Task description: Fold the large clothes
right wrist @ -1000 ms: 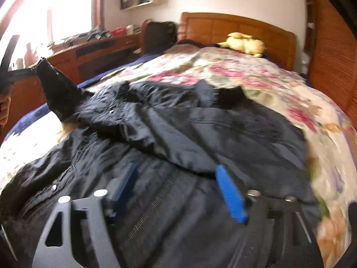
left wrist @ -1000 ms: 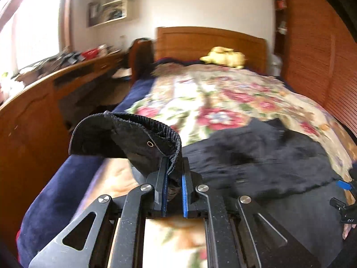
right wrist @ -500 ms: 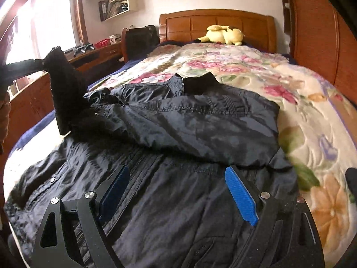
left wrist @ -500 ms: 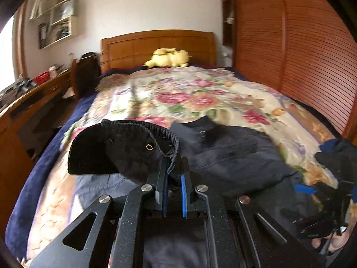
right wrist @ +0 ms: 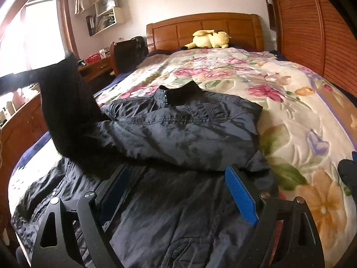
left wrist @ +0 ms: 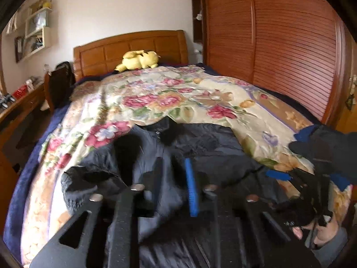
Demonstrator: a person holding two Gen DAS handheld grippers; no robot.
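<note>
A large black jacket [right wrist: 189, 131] lies on the floral bedspread [right wrist: 290, 102], collar toward the headboard, one sleeve folded across its chest. In the left wrist view the jacket [left wrist: 207, 140] lies under my left gripper [left wrist: 171, 178], whose jaws stand apart with nothing between them. The ribbed sleeve cuff [left wrist: 75, 185] lies loose at its left. In the right wrist view the sleeve [right wrist: 67, 102] still stands raised at the left. My right gripper [right wrist: 178, 192] is open and empty over the jacket's lower front. It also shows in the left wrist view [left wrist: 296, 181], held by a hand.
A yellow plush toy [right wrist: 210, 39] lies at the wooden headboard [right wrist: 200, 29]. A slatted wooden wardrobe [left wrist: 290, 55] runs along the right side of the bed. A desk [right wrist: 96, 67] and a chair [right wrist: 127, 53] stand at the left, under wall shelves.
My left gripper swung right over the jacket and opened, letting go of the sleeve cuff, which now lies at its left. My right gripper stayed open.
</note>
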